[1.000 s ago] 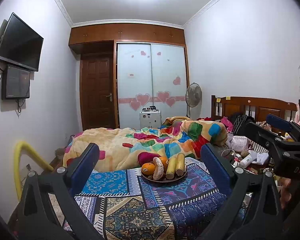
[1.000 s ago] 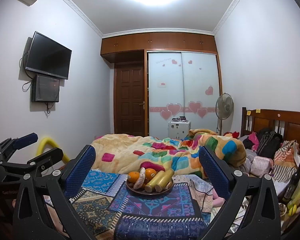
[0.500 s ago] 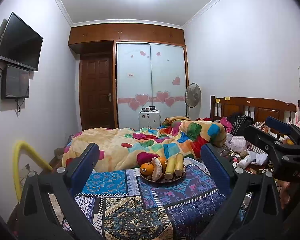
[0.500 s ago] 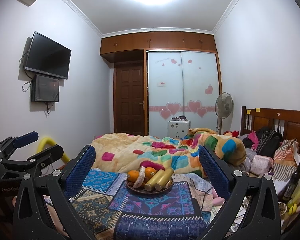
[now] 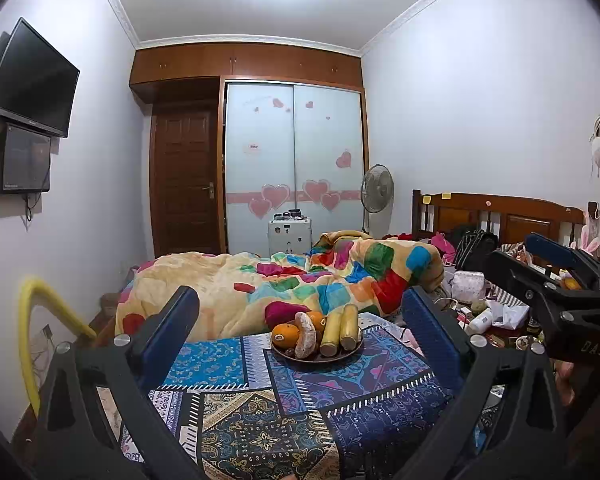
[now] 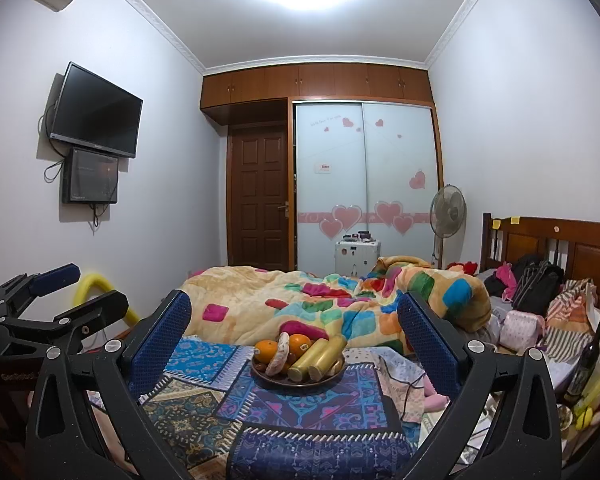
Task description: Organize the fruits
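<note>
A dark round plate (image 5: pixel 332 357) sits on a patterned patchwork cloth (image 5: pixel 260 420) at the far end of the table. On it lie an orange (image 5: pixel 285 335), a second orange behind it, a pale sweet potato (image 5: pixel 306 336) and two yellow banana-like fruits (image 5: pixel 340 330). The plate also shows in the right wrist view (image 6: pixel 276 380), with an orange (image 6: pixel 266 350) and the yellow fruits (image 6: pixel 316 360). My left gripper (image 5: pixel 298 334) is open and empty, short of the plate. My right gripper (image 6: pixel 294 340) is open and empty, also short of it.
A bed with a colourful quilt (image 5: pixel 300 284) lies behind the table. Clutter, bags and a bottle (image 6: pixel 588 360) crowd the right side. A yellow tube (image 5: pixel 32 320) stands left. The left gripper shows in the right wrist view (image 6: pixel 40 312), the right gripper in the left wrist view (image 5: pixel 560 276).
Both grippers have drifted very slightly; the plate sits a touch nearer in both views. Jaws stay open and nothing was picked up.
</note>
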Demonstrator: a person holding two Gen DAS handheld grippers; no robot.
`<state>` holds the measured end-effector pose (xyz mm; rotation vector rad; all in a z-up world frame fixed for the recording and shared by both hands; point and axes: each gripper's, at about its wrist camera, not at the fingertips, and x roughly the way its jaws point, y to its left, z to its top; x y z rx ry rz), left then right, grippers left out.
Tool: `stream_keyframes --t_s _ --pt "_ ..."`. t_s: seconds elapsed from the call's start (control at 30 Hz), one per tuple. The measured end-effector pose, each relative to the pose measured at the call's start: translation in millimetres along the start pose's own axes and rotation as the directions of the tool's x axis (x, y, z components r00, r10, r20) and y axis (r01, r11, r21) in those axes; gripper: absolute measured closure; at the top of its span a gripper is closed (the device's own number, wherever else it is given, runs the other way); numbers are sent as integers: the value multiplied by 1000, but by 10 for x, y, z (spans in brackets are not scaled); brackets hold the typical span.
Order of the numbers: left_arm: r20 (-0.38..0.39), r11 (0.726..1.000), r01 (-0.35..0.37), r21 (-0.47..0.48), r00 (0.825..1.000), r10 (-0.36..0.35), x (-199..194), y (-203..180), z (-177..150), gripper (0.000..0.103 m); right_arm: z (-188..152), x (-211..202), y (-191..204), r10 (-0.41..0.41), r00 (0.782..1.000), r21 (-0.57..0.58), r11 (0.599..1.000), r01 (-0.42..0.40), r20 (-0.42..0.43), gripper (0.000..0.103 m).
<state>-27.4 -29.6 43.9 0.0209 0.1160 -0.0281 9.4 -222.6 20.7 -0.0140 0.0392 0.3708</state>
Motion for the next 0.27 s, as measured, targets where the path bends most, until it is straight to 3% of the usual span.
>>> stream_keyframes --t_s 0.27 --pt "-8 1000 10 -5 1000 -10 -5 1 -11 0 0 1 -3 2 1000 1 1000 -2 -3 0"
